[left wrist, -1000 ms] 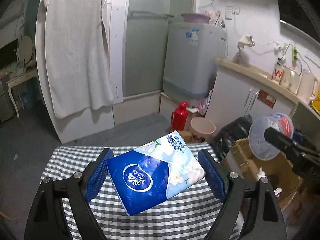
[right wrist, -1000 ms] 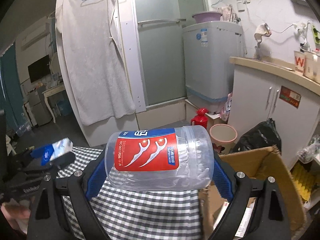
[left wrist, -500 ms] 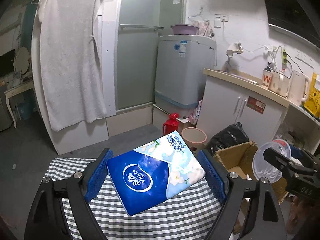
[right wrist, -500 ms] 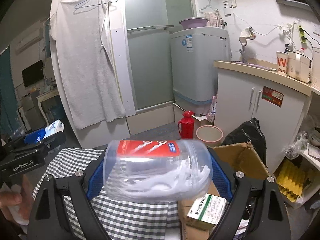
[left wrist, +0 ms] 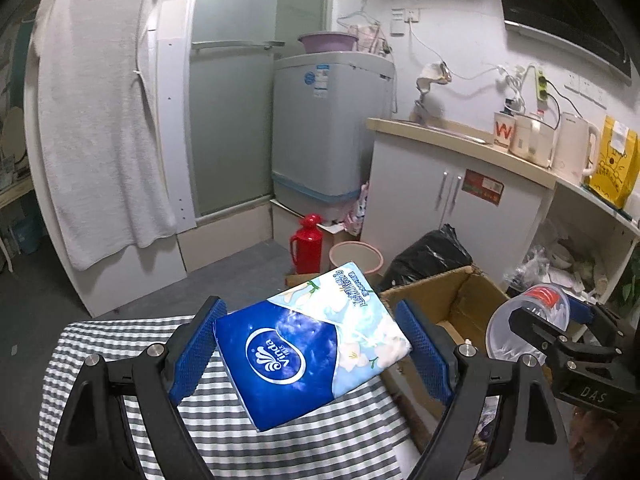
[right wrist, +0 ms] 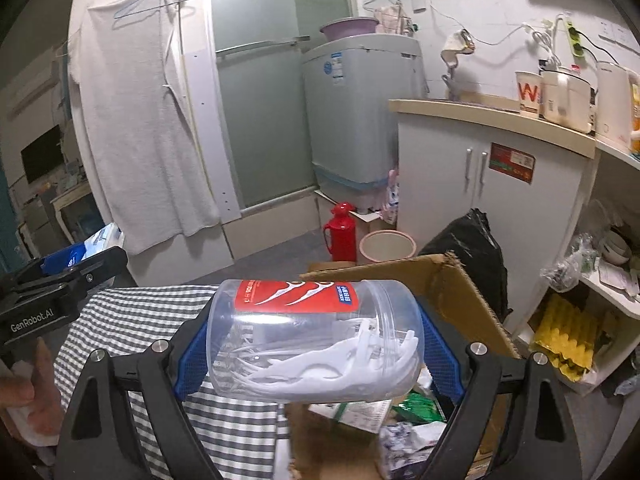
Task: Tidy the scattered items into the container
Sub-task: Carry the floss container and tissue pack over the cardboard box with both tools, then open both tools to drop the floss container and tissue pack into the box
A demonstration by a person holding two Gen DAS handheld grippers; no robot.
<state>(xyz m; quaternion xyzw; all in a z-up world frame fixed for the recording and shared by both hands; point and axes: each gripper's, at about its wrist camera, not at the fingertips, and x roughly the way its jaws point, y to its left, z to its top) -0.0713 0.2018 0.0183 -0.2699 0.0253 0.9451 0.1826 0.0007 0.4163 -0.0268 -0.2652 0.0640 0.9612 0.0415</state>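
Both grippers have swung right toward the box point(right wrist: 460, 292), so the right gripper point(right wrist: 312, 344), clamping the floss jar point(right wrist: 312, 340) over its near edge, should release first, the left gripper point(left wrist: 308, 344) following with its clamped tissue pack point(left wrist: 308, 344), still above the desk point(left wrist: 120, 336).

Raised flap point(right wrist: 448, 280) beside box opening point(right wrist: 400, 420)

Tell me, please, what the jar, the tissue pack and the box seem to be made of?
Jar: clear, glossy plastic by its look; the white floss picks show through the wall.
Tissue pack: thin shiny plastic film, printed blue, creased and glinting.
Box: brown corrugated cardboard, matte, with a ragged torn flap edge.
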